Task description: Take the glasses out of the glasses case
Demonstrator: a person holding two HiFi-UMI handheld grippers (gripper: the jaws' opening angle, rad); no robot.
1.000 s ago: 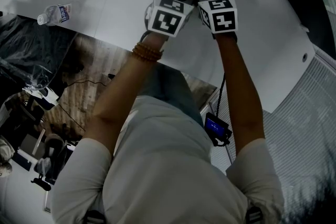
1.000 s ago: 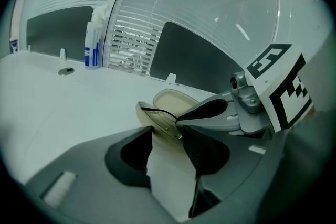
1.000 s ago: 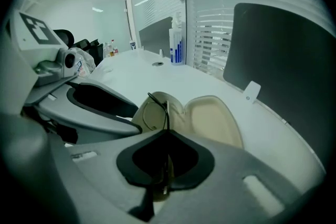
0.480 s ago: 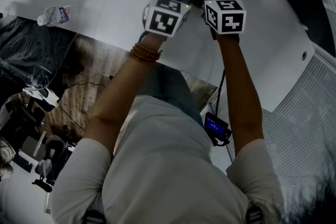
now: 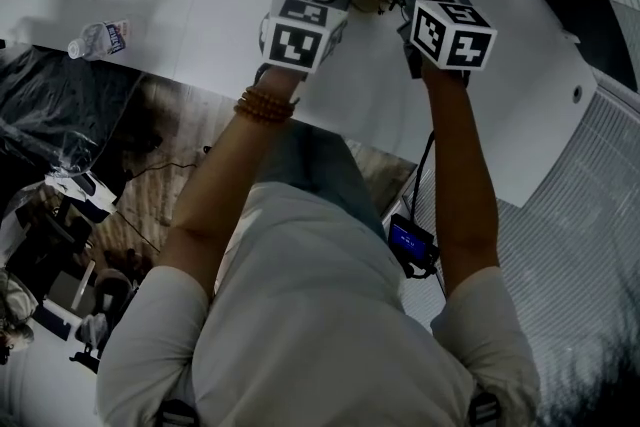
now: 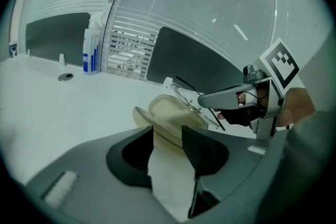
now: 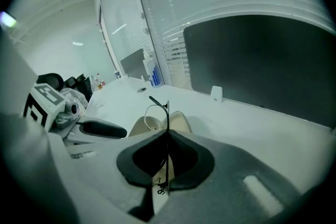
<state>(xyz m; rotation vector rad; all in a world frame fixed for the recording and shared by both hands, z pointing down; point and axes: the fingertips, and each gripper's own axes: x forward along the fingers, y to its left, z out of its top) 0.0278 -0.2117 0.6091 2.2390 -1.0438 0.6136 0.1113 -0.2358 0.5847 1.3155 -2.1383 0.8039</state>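
Two grippers meet at an open beige clamshell glasses case (image 6: 170, 113) over the white table (image 5: 200, 5)
Seen along its own jaws, the left gripper (image 6: 168, 136) has the near end of the glasses case between its dark ribbed pads, which press on both sides; these jaws have just been closing a little. Close beside it, the right gripper (image 7: 167, 136) is pinched tight on the thin black arm of the clear-lensed glasses (image 7: 158, 105), which stand above the open mouth of the glasses case, one lens just over its pale lining; whether they touch it cannot be told
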